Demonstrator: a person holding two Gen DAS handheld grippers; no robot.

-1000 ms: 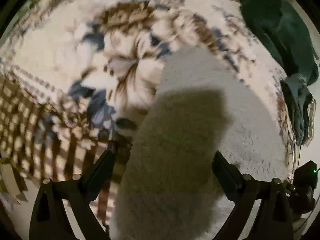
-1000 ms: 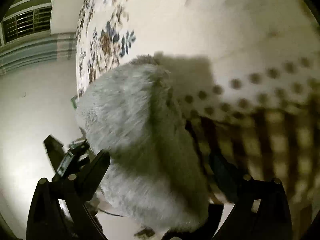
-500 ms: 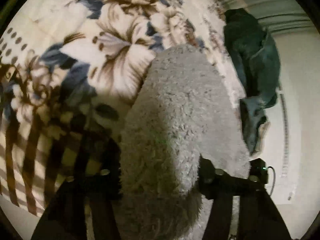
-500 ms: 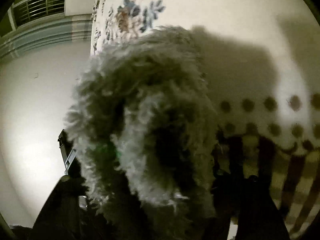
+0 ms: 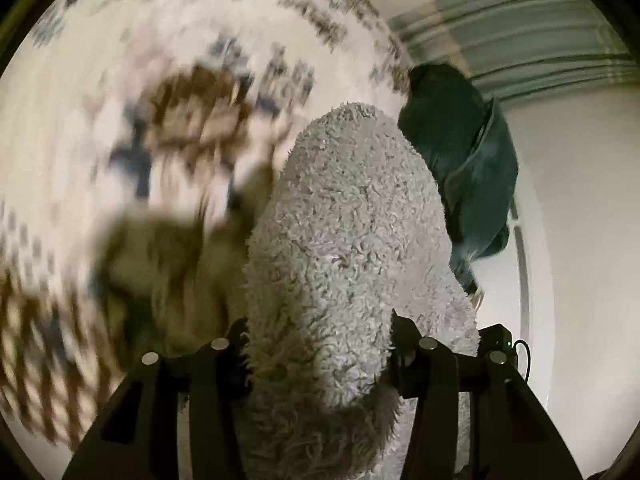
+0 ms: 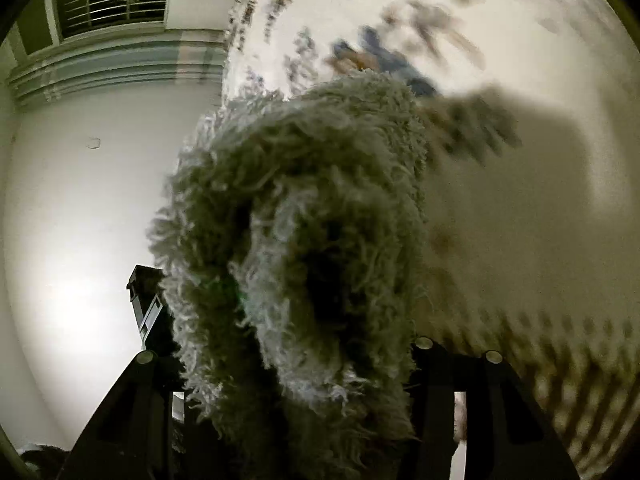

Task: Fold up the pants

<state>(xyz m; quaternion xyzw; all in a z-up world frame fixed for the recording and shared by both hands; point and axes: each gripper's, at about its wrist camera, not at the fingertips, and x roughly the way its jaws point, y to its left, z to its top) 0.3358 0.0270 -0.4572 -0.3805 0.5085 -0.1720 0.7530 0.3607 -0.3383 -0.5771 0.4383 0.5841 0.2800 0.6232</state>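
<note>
Both grippers have just closed on the fluffy pale-grey fleece pants [image 5: 352, 248] and raised them off the cream floral bedspread [image 5: 120, 80], which now streaks past blurred. Left gripper [image 5: 320, 352] clamps a thick bunch whose long axis runs away from its fingers toward a dark green garment [image 5: 472, 168]. Right gripper [image 6: 296, 360] pinches a rolled, hollow-looking end. Judged equally near; the fold carries forward.
</note>
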